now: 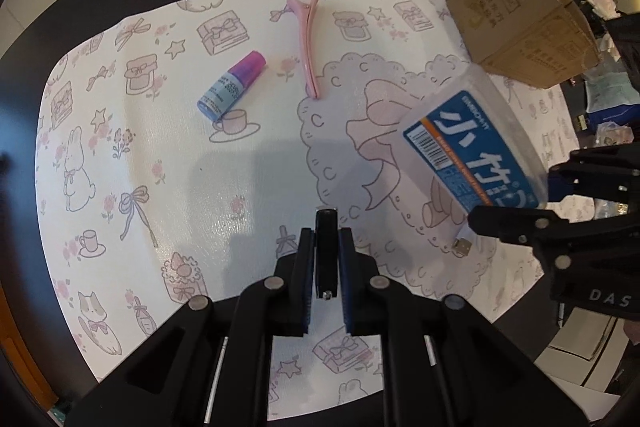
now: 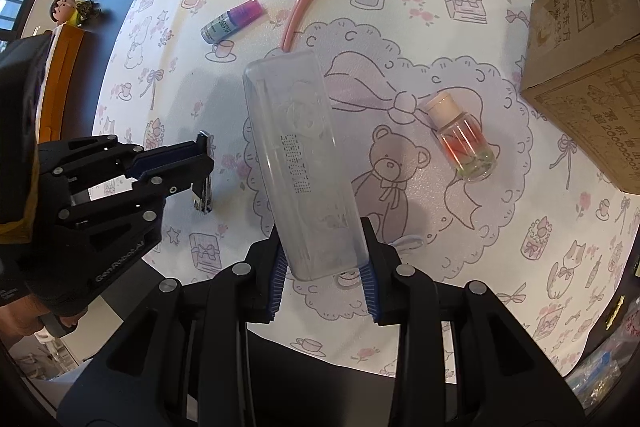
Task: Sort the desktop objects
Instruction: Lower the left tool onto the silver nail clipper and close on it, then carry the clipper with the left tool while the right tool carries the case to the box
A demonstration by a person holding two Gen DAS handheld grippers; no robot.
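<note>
My left gripper [image 1: 326, 247] is shut on a small black nail clipper [image 1: 326, 255] and holds it above the patterned mat; it also shows in the right wrist view [image 2: 202, 163]. My right gripper [image 2: 324, 247] is shut on a clear plastic box [image 2: 302, 163] with a blue label [image 1: 476, 151], held tilted above the mat. On the mat lie a small bottle with a purple cap [image 1: 232, 85], a pink hair clip [image 1: 307, 43] and a clear bottle with a beige cap [image 2: 460, 133].
A cardboard box [image 1: 524, 19] stands at the mat's far right edge. The pink-and-white patterned mat [image 1: 168, 155] covers a dark table. Small figurines [image 2: 70, 11] sit on a wooden ledge at the left. Clutter lies beyond the right edge.
</note>
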